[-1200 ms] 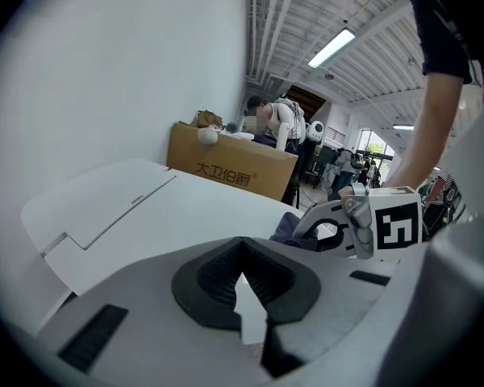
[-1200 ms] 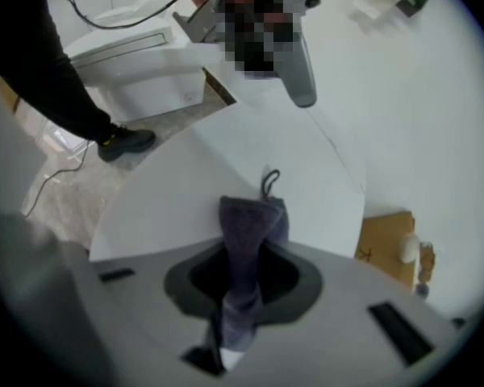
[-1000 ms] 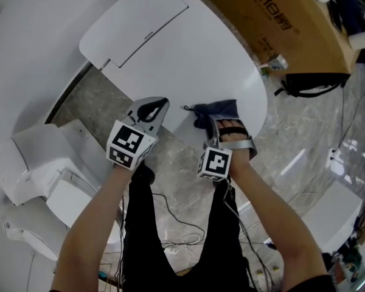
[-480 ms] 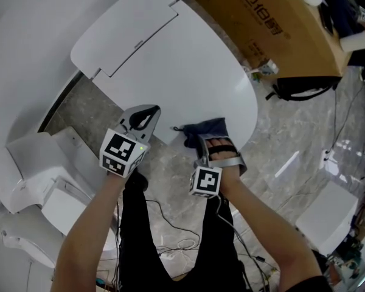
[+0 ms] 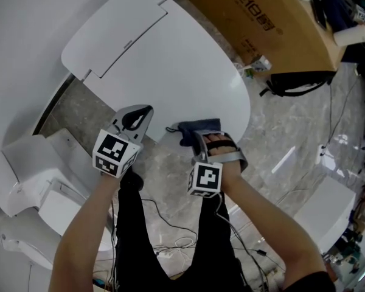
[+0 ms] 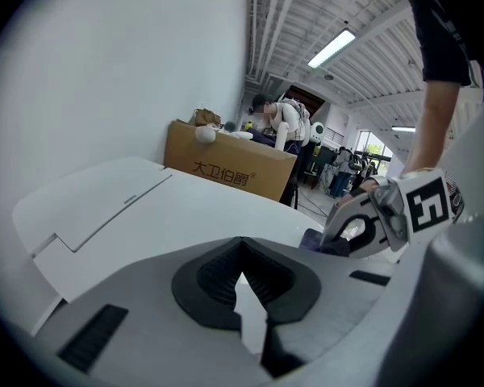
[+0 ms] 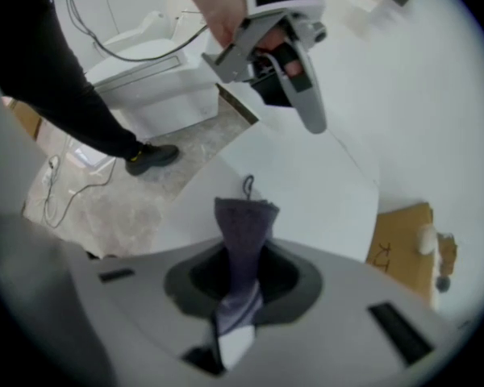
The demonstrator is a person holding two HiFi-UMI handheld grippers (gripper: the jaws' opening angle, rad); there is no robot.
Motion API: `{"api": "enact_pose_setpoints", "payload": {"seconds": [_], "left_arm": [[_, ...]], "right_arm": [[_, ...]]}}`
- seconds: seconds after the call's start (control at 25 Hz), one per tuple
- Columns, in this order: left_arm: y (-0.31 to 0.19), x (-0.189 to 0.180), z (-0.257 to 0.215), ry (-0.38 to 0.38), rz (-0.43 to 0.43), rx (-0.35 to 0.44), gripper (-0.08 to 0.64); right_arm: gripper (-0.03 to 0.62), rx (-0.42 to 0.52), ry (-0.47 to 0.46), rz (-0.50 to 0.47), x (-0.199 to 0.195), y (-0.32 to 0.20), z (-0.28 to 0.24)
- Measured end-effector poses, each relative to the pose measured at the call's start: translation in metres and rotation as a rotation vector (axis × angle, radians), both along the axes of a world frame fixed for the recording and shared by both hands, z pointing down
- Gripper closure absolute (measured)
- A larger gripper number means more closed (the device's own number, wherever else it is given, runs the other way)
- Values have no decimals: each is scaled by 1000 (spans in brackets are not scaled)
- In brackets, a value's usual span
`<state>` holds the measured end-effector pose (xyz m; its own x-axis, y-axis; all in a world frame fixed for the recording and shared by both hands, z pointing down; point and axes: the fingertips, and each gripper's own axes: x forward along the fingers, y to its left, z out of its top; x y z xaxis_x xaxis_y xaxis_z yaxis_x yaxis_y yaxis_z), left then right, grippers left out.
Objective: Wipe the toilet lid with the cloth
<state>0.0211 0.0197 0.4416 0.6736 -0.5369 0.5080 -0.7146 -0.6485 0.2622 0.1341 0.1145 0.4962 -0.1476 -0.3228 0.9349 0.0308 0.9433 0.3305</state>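
Down at the front edge of the white toilet lid [image 5: 170,59], the right hand-held gripper [image 5: 201,136] is clenched on the dark blue cloth [image 5: 198,126]. In the right gripper view the fabric runs up between the pads and fans out past the tips, with a small loop at its far end. The head view shows the cloth bunched on the lid's near rim, touching the surface just ahead of the jaws. Just beside it, to the person's left, the left hand-held gripper [image 5: 137,115] hovers over the same rim with its jaws drawn together and nothing between them; its own view shows only a thin sliver of white lid past the meeting pads. The two tools sit near each other but apart, each marker cube facing up toward the head camera. The lid lies closed and flat, its hinged rear panel toward the wall. A brown cardboard box [image 5: 274,23] stands just beyond the lid's far side. A second white toilet [image 5: 30,175] sits to the person's left on the grey marbled floor [image 5: 280,145], and loose cables [image 5: 176,239] trail by the person's feet.
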Motion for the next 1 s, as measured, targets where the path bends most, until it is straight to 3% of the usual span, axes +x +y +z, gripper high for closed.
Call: {"api": "enact_pose_setpoints", "payload": {"seconds": [0.28, 0.48, 0.76, 1.0], "left_arm": [[2, -1, 1, -8, 8, -13, 543], [-4, -3, -7, -4, 0, 2, 543], [-5, -3, -6, -3, 15, 1, 543], [-8, -3, -4, 0, 13, -5, 543]], "right_arm": [[528, 194, 25, 59, 25, -127, -32], [528, 287, 118, 62, 48, -217, -30], [528, 309, 177, 107, 71, -295, -16], [528, 251, 218, 88, 80, -294, 8]]}}
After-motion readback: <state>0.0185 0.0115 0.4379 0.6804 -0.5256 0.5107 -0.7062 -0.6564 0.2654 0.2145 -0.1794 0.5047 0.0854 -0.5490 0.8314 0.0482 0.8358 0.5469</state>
